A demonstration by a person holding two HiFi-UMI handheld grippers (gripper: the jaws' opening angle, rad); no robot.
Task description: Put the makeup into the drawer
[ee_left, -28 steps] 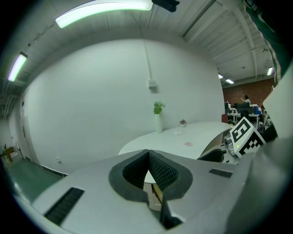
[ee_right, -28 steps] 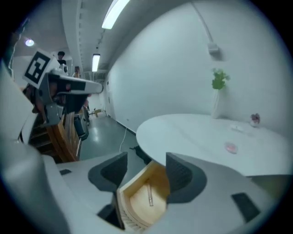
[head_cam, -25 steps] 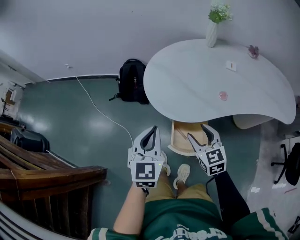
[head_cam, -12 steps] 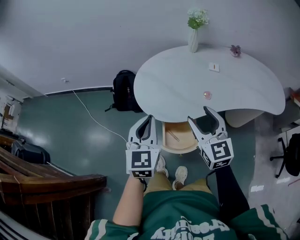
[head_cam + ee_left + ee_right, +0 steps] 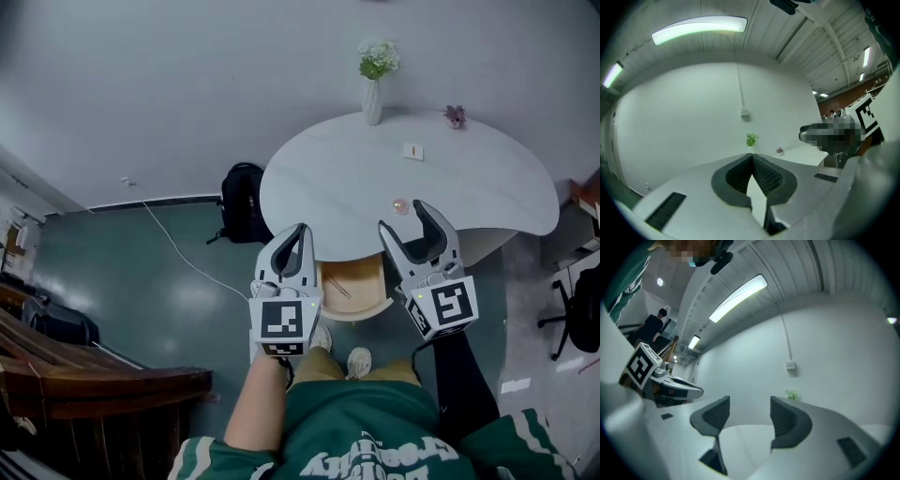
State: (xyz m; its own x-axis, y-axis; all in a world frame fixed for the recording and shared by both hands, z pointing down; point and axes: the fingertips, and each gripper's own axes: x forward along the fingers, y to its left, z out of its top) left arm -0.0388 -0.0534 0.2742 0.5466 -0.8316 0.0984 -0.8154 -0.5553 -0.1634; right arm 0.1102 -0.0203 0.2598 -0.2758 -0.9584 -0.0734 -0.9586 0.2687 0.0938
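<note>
A small round pink makeup piece (image 5: 400, 205) lies near the front edge of the white table (image 5: 328, 178). Under that edge a wooden drawer (image 5: 361, 302) stands pulled open, with a thin stick-like item (image 5: 339, 289) inside. My right gripper (image 5: 410, 223) is raised level in front of the table edge, open and empty, its jaws just beside the pink piece in the head view. My left gripper (image 5: 298, 234) is held up left of the drawer, shut on nothing. In the left gripper view (image 5: 751, 157) the pads meet; in the right gripper view (image 5: 749, 416) the gap is empty.
A white vase of flowers (image 5: 372, 80), a small white card (image 5: 412, 151) and a purple trinket (image 5: 455, 116) sit farther back on the table. A black backpack (image 5: 242, 202) and a white cable (image 5: 178, 253) lie on the floor; dark wooden furniture (image 5: 94, 394) stands at left.
Both grippers have risen from beside the drawer to table height. The right one's tips now overlap the table edge near the pink piece. Its jaws stayed open, the left's shut.
</note>
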